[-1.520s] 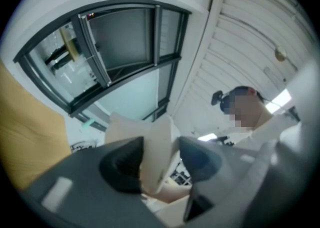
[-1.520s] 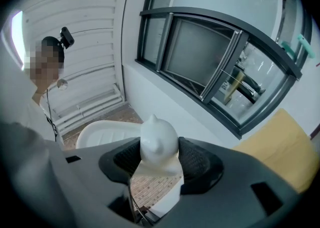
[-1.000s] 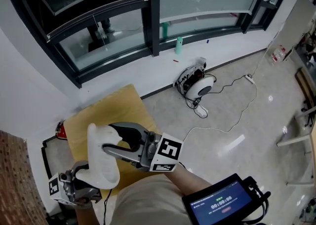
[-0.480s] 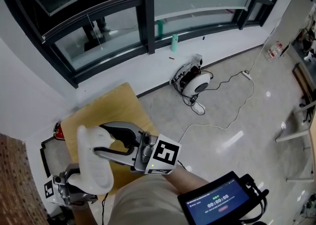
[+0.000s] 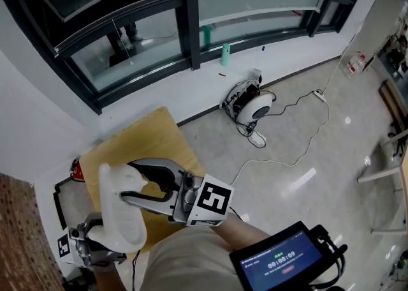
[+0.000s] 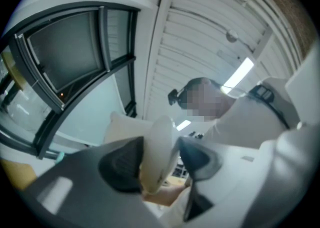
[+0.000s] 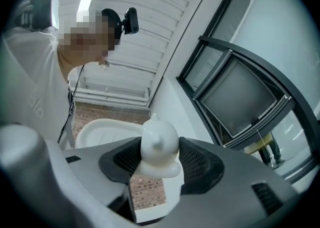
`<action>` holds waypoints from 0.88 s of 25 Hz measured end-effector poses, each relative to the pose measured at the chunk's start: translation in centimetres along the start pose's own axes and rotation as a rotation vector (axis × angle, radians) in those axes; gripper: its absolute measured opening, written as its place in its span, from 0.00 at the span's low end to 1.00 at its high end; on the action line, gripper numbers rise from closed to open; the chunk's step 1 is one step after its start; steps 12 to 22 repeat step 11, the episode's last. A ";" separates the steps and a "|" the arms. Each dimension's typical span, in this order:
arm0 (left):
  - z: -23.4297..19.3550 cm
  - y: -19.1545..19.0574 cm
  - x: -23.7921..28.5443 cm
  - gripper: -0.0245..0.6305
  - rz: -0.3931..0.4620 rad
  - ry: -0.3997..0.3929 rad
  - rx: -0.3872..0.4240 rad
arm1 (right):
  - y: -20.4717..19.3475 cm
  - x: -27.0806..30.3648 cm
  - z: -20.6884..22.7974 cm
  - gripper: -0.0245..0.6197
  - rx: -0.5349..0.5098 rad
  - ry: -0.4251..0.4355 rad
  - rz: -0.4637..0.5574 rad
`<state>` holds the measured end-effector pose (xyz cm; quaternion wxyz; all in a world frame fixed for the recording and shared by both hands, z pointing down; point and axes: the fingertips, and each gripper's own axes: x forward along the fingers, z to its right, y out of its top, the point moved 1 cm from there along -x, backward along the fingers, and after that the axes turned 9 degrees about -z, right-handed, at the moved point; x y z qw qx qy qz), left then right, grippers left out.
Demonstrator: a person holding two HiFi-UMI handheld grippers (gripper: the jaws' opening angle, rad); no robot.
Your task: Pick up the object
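Both claws have hold of the white object (image 5: pixel 121 210), a smooth glossy piece with a broad, dished body and a rounded knob at one end. In the head view it hangs in the air at about 8 o'clock, above the near edge of a yellow tabletop (image 5: pixel 137 143).

The right gripper (image 7: pixel 159 159) reaches in from 4 o'clock. Its jaws stand fairly wide and its black ribbed pads (image 7: pixel 127 159) press on either side of the knob.

The left gripper (image 6: pixel 159 162) comes up from 7 o'clock beneath the object. Its jaws are also well spread, with the thin white rim of the dished body clamped edge-on between the dark pads (image 6: pixel 122 164).

On the pale floor toward 1 o'clock lies a round white device (image 5: pixel 255 111), and a thin cable (image 5: pixel 299 156) trails away from it. A green bottle (image 5: pixel 225 55) stands on the ledge below the dark-framed window at 12 o'clock. A screen (image 5: pixel 280 264) showing a timer sits at 5 o'clock.
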<state>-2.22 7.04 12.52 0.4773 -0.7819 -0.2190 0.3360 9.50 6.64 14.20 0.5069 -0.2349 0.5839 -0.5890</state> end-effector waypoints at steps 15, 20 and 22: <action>-0.6 -0.2 0.0 0.38 0.022 0.003 -0.025 | -0.5 -0.1 0.6 0.39 0.006 -0.017 -0.010; -0.6 -0.2 0.0 0.38 0.022 0.003 -0.025 | -0.5 -0.1 0.6 0.39 0.006 -0.017 -0.010; -0.6 -0.2 0.0 0.38 0.022 0.003 -0.025 | -0.5 -0.1 0.6 0.39 0.006 -0.017 -0.010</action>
